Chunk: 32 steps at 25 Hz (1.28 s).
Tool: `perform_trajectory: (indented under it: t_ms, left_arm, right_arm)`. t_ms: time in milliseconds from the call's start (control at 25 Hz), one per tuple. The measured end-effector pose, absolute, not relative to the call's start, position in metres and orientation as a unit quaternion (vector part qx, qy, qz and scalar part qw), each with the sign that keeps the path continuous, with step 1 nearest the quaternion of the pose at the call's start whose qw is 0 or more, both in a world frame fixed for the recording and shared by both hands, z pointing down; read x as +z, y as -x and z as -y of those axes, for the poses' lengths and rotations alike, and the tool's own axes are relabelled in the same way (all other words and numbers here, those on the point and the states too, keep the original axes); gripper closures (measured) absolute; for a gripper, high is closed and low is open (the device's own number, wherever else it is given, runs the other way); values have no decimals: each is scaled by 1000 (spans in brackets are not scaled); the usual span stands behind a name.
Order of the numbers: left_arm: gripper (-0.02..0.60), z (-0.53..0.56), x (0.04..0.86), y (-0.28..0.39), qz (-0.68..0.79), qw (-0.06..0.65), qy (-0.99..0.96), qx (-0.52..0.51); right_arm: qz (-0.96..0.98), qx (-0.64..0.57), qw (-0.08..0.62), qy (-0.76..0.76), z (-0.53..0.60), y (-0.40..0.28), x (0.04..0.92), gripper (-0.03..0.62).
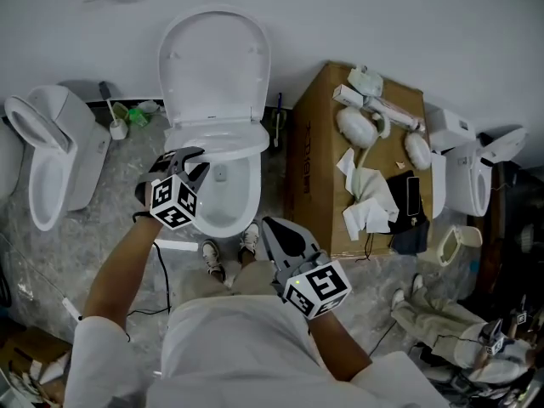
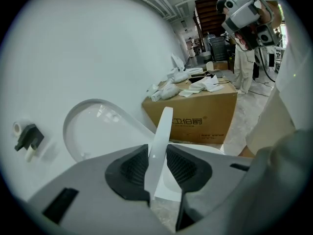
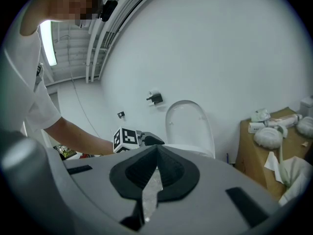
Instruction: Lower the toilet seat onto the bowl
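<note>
Nearest our lens, the right gripper hangs over the person's lap at 5 o'clock from the toilet bowl. Its fingers are pressed together at the tips with nothing between them, and we see only floor through the slit below. It is well apart from the toilet.

At 9 o'clock of the bowl, the left gripper has hold of the toilet seat. Its fingers stand a narrow way apart, and both ribbed pads are clamped on the seat's left rim, which rises edge-on between them in the left gripper view. We see the seat tilted forward, away from the lid and above the bowl, not yet flat on it. The lid stands upright against the white wall at 12 o'clock.

A cardboard box strewn with white rags and parts sits just beside the toilet at 3 o'clock. A second toilet stands on the floor at 9 o'clock.
</note>
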State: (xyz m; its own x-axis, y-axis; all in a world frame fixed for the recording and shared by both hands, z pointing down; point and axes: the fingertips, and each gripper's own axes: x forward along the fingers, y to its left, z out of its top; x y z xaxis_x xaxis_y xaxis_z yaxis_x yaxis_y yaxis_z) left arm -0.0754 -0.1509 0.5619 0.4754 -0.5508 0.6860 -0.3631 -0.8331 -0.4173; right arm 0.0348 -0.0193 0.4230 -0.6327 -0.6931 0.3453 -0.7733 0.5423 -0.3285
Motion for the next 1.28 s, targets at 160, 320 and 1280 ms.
perform_trajectory:
  t_ms: [160,320,1280]
  left_arm:
    - [476,138,570,73,-268,94,856,-431]
    - [474,123,578,73,-263,89,855,-438]
    - [454,36,659,64,-177,65,853,-487]
  right_arm:
    - [875,229,96,-416,21,-31,433,597]
    - [875,235,98,-411,20,-27,440,597]
    - [855,253,135,-433,-3,-23,474,597]
